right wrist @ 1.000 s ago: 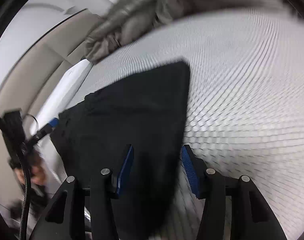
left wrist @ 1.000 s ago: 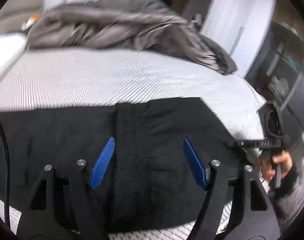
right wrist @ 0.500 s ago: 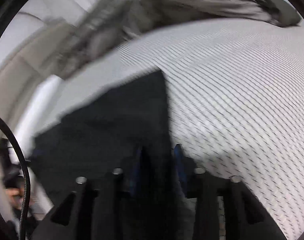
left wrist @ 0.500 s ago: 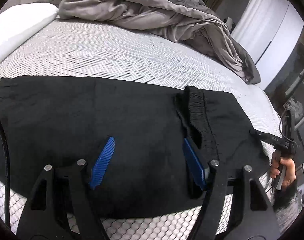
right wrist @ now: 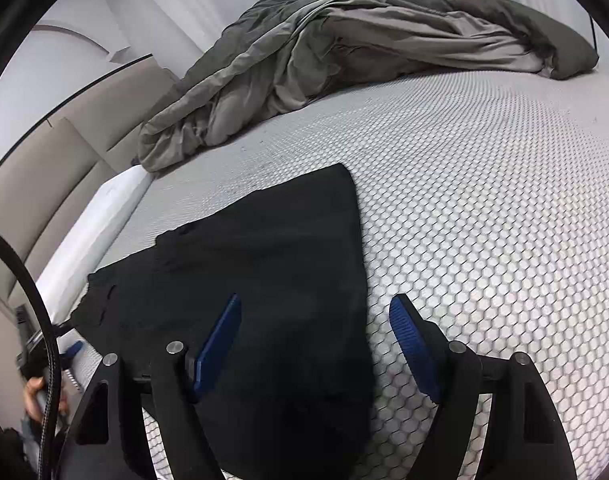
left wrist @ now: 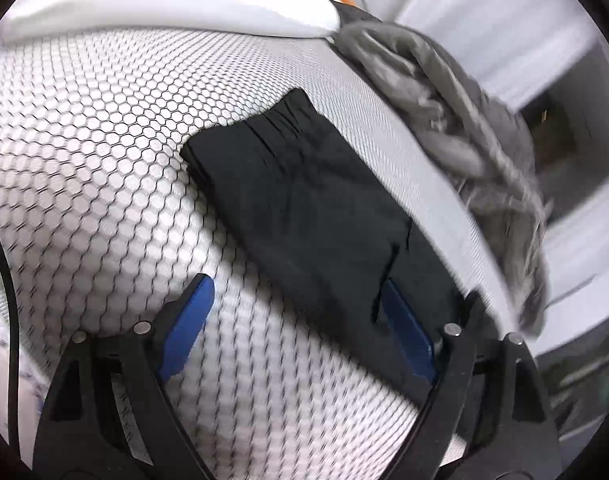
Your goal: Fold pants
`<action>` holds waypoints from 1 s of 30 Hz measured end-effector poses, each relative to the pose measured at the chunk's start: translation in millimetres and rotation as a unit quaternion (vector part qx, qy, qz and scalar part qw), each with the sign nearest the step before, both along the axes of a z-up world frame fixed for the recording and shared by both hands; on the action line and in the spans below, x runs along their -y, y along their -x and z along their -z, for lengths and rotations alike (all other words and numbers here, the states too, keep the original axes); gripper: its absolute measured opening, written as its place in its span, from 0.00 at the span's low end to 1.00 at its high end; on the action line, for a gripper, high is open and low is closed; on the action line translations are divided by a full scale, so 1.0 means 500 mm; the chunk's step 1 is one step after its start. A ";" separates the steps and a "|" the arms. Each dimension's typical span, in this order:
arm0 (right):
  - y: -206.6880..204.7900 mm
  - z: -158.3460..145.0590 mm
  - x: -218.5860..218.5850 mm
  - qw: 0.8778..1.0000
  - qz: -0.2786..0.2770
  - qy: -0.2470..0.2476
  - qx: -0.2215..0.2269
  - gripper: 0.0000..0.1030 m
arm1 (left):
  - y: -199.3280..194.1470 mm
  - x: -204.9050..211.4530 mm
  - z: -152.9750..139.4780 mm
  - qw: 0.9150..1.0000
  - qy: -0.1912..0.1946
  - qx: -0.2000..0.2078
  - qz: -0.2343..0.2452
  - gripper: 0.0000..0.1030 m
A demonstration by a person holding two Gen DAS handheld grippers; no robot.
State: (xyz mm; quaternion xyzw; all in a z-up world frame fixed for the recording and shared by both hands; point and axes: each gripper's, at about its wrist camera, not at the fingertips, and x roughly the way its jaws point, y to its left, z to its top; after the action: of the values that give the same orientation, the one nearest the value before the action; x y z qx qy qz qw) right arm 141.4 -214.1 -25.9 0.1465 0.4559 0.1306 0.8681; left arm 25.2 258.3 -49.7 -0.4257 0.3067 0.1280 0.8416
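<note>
On the white honeycomb-patterned mattress (right wrist: 484, 184) | folded black fabric pants (right wrist: 264, 280) are lying flat | left gripper (left wrist: 300, 320), right gripper (right wrist: 316, 340) have just been opening, holding nothing | risk: right blue pad (right wrist: 218, 344) is hanging over the cloth, possibly snagging the fold.

One pair of black pants (right wrist: 264, 280) is lying folded on the one honeycomb-patterned mattress (right wrist: 484, 208). One grey duvet (right wrist: 344, 60) is bunching beyond the pants, and one white pillow (left wrist: 164, 4) is resting at the mattress's edge. Two grippers, the left gripper (left wrist: 296, 320) and the right gripper (right wrist: 316, 344), are hovering above the mattress.
</note>
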 end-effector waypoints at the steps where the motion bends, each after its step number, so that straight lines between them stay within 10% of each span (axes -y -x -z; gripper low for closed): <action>1: 0.000 0.002 -0.003 1.000 -0.001 -0.002 -0.002 0.76 | -0.008 -0.011 -0.001 1.000 0.010 0.008 -0.007 0.86; 5: 0.004 0.001 -0.010 1.000 -0.010 -0.003 0.004 0.76 | -0.043 -0.046 0.002 0.999 0.032 0.009 -0.028 0.85; 9: 0.021 -0.006 0.007 1.000 -0.011 -0.009 0.007 0.76 | -0.067 -0.059 0.000 0.999 0.028 -0.007 -0.046 0.19; 11: 0.025 -0.007 0.013 1.000 -0.009 -0.011 0.008 0.76 | -0.073 -0.065 -0.001 0.999 0.024 0.007 -0.044 0.07; 20: 0.045 -0.023 0.025 1.000 -0.008 -0.015 0.022 0.76 | -0.096 0.051 -0.186 0.992 -0.113 0.063 -0.011 0.01; 30: 0.059 -0.041 0.055 0.999 0.011 -0.025 0.035 0.76 | -0.161 0.442 -0.405 0.944 -0.218 0.167 0.182 0.01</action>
State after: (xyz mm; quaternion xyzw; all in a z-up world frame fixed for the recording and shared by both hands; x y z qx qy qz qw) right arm 112.1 -241.4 -5.4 0.1684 0.4205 0.1373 0.8809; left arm 105.9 37.5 152.6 -0.1846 0.1981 -0.0366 0.9619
